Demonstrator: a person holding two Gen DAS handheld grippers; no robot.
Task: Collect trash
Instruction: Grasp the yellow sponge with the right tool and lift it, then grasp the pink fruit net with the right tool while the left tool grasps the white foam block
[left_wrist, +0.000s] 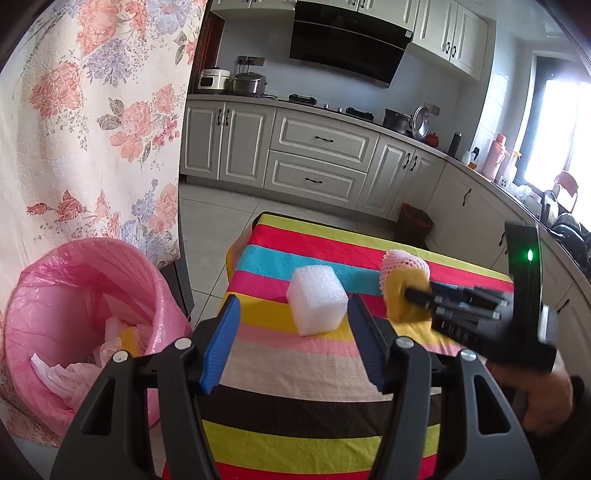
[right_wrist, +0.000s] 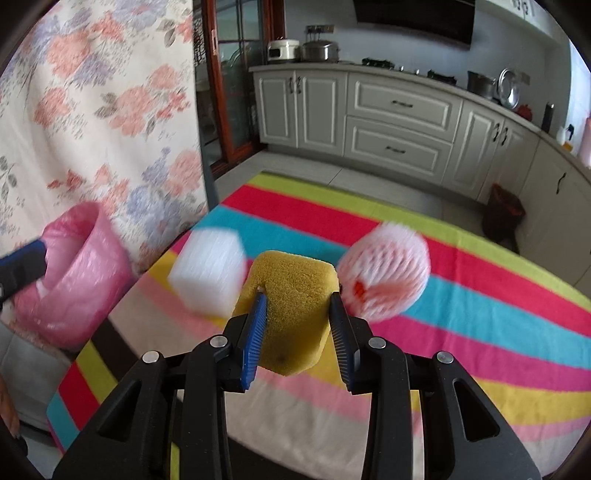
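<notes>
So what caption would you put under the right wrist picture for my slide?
Right claw squeezes a yellow sponge above the striped cloth, white foam cube and pink-lined bin waiting nearby.

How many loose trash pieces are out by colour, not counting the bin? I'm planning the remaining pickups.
Yellow: 1, the sponge in the right gripper
White: 1, the foam cube on the striped cloth
White and pink: 1, the foam fruit net
Total: 3

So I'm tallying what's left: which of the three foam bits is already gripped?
The yellow sponge, clamped in the right gripper. The white foam cube and the netted fruit sleeve lie free on the striped cloth.
</notes>
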